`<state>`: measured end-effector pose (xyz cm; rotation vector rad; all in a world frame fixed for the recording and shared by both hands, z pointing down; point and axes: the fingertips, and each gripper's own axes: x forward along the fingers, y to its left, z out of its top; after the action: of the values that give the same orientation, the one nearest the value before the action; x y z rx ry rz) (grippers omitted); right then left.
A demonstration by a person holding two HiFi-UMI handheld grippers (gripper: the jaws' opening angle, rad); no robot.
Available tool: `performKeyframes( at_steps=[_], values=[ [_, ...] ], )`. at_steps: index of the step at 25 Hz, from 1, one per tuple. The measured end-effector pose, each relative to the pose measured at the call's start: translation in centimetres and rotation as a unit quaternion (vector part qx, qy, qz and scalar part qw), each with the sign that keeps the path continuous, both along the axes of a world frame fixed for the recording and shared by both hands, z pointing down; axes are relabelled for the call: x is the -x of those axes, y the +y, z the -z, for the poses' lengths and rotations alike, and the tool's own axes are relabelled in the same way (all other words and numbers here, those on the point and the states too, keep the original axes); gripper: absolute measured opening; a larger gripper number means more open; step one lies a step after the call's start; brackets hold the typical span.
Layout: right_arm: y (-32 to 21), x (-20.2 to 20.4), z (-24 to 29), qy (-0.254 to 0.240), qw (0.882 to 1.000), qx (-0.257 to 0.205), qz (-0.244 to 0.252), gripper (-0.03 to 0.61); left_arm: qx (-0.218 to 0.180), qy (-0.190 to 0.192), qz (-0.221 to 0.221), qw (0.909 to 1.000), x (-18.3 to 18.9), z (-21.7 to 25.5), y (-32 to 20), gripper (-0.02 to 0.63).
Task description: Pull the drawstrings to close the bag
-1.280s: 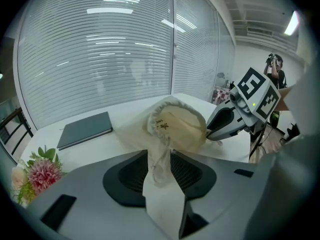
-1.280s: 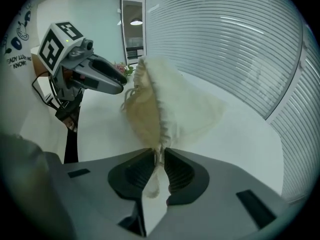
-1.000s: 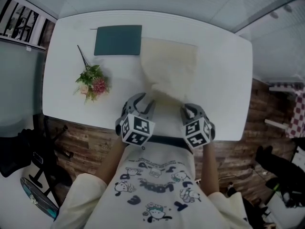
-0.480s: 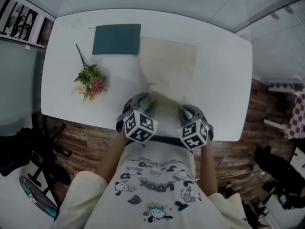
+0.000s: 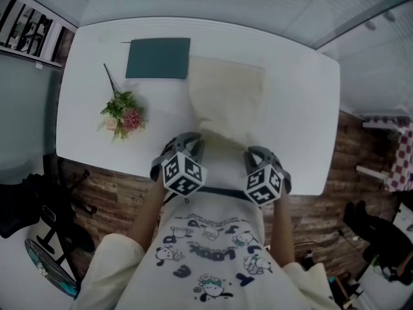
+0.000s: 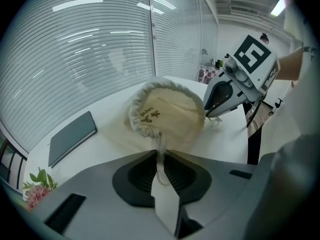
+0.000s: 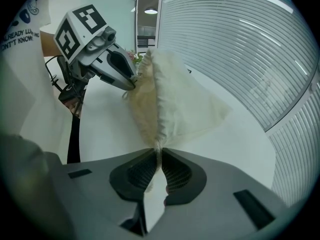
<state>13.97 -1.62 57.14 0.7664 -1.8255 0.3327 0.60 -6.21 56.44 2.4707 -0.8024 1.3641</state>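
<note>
Head view shows a cream cloth bag [image 5: 226, 95] on a white desk [image 5: 297, 128]. Its closed end lies flat, away from the person, and its mouth end is nearest them. The left tongs [image 5: 192, 141] are at the left corner of the bag's mouth and the right tongs [image 5: 253, 152] at the right corner. Both are angled steeply down, with the mouth stretched between them.

Left gripper view shows the bag's hem gathered into a round, puckered ruffle, with small dark print on the cloth just below it. A pale drawstring [image 6: 161, 146] runs from that hem straight into the left tongs. Their jaws have just been closing and now press together on the cord. The tip of the right tongs meets the opposite side of the bag's mouth.

Right gripper view shows the cloth beside the mouth standing up in a creased ridge that narrows to the other drawstring [image 7: 159, 148]. The right tongs' jaws have also just been closing and are pinched tight on that strand. The tip of the left tongs touches the far side of the ridge.

A dark green notebook [image 5: 158, 58] lies just beside the bag's far left corner; whether the two touch cannot be told. A sprig of flowers [image 5: 122, 115] lies left of the bag, well apart from it.
</note>
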Motion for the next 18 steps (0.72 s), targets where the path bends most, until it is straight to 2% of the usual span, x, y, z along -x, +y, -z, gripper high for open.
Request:
performKeyframes(
  at_steps=[5, 10, 18],
  values=[
    [-0.1, -0.2, 0.1, -0.005, 1.000, 0.004, -0.002, 0.032, 0.004, -0.012, -0.021, 0.9997, 0.2, 0.2, 0.4, 0.077],
    [-0.1, -0.6, 0.1, 0.004, 1.000, 0.008, -0.008, 0.026, 0.016, -0.002, -0.040, 0.9991, 0.1, 0.8, 1.0, 0.074],
    [-0.2, -2.2, -0.4, 0.045, 0.999, 0.005, -0.024, 0.025, 0.093, 0.044, -0.052, 0.9934, 0.5, 1.5, 1.8, 0.072]
  ],
)
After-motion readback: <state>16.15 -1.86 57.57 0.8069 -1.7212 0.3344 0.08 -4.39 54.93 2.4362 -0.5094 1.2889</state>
